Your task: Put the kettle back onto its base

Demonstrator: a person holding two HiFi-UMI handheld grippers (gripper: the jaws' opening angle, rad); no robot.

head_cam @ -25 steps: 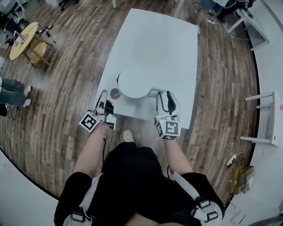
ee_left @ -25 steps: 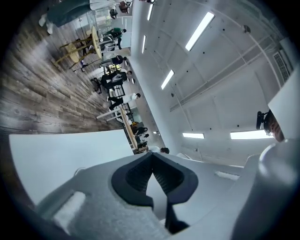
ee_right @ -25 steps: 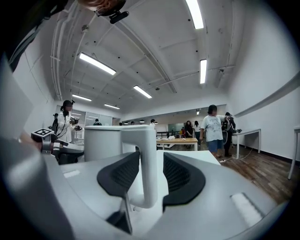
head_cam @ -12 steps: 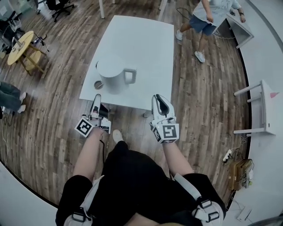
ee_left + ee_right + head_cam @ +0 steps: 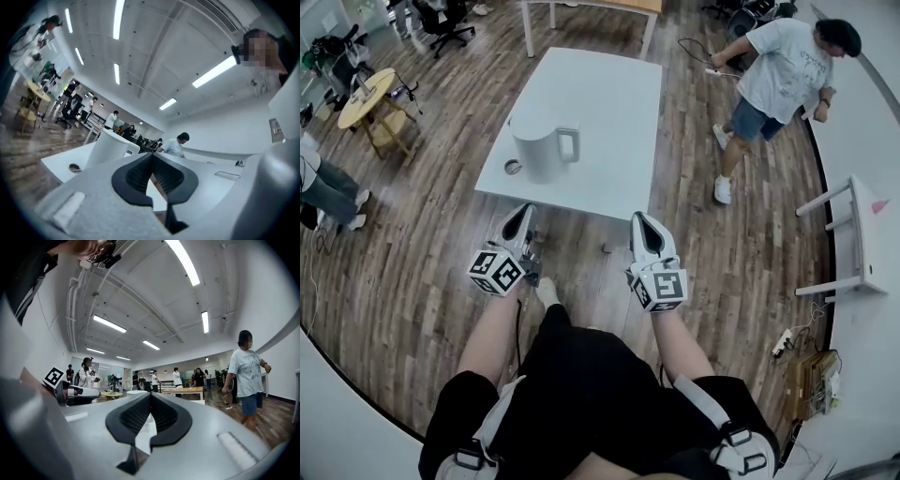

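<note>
The white kettle (image 5: 542,142) stands upright on the white table (image 5: 609,112), its handle (image 5: 569,143) turned to the right. I cannot make out a separate base beneath it. A small round ring-like thing (image 5: 514,168) lies just left of the kettle. Both grippers hang in front of the table's near edge, off the table and apart from the kettle. My left gripper (image 5: 525,210) is shut and empty, and so is my right gripper (image 5: 639,218). The left gripper view shows the kettle (image 5: 108,149) and the ring (image 5: 74,167) beyond the shut jaws.
A person in a white shirt and shorts (image 5: 773,75) stands to the right of the table's far end. A yellow round table (image 5: 364,97) and office chairs are at the far left. A white bench (image 5: 861,244) stands at the right wall.
Both grippers have drawn back off the table towards my body and risen. The right gripper has let go of the kettle's handle and shut. The kettle stays on the table.
</note>
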